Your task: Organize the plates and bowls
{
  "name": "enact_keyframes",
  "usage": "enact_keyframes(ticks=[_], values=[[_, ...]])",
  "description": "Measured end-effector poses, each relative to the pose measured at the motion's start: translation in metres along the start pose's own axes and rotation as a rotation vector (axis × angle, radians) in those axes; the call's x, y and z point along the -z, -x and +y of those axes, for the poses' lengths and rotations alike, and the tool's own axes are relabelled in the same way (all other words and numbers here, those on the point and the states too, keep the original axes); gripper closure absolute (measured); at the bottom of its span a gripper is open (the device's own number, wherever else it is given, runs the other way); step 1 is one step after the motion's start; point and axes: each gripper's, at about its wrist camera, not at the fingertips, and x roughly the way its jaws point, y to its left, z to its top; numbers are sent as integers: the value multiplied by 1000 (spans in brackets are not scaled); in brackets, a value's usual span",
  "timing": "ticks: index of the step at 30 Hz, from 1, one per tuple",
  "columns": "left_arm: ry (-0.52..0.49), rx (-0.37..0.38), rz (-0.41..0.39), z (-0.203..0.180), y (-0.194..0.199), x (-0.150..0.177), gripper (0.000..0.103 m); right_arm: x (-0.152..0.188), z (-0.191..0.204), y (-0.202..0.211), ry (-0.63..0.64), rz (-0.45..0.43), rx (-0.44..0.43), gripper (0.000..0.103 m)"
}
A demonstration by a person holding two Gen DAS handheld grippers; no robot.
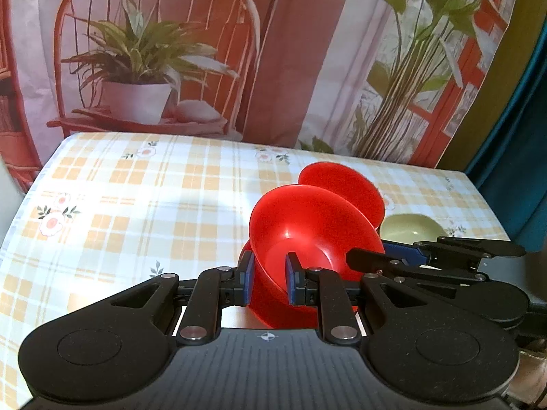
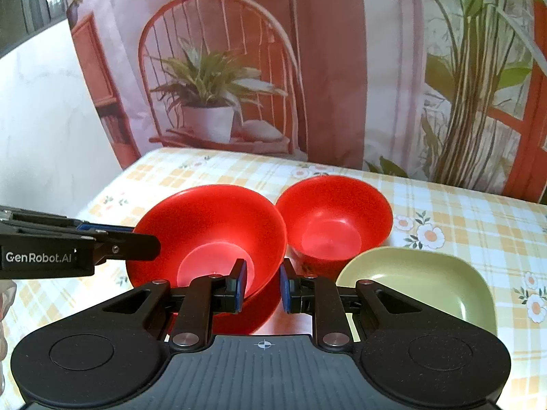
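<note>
I find the large glossy red plastic bowl lifted and tilted above the desk, near its front edge. My left claw is clamped on its rim: one blue pad sits outside the wall, the other inside the bowl. My right claw straddles the opposite side of the same rim, one pad inside and one outside; in the right wrist view I can see a gap between the outer pad and the wall, so I cannot tell whether it is actually clamped. Under the bowl I see more red, possibly a second piece; I cannot tell what it is.

Just behind and to the right stands a smaller red plastic bowl, upright on the desk. In the right wrist view its rim appears to touch the large bowl's rim; I cannot confirm contact.

A pale green, squarish plastic plate with rounded corners lies flat near the front right corner of the desk, just in front of the smaller bowl.

The desk is covered by a white and orange checked tablecloth with flower prints.

Behind the far edge of the desk hangs a printed backdrop showing a red chair, a potted plant and tall green stems. A teal curtain hangs at the right of it.
</note>
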Motion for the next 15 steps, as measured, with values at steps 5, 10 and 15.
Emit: enact_keyframes(ticks=[5,10,15], values=[[0,-9,13,4,-6,5,83,7,4,-6,30,17,2,83],[-21,-21,29,2,-11,10,83,9,3,-8,37,22,8,83],[-24,-23,34,3,-14,11,83,9,3,-8,47,21,10,82]])
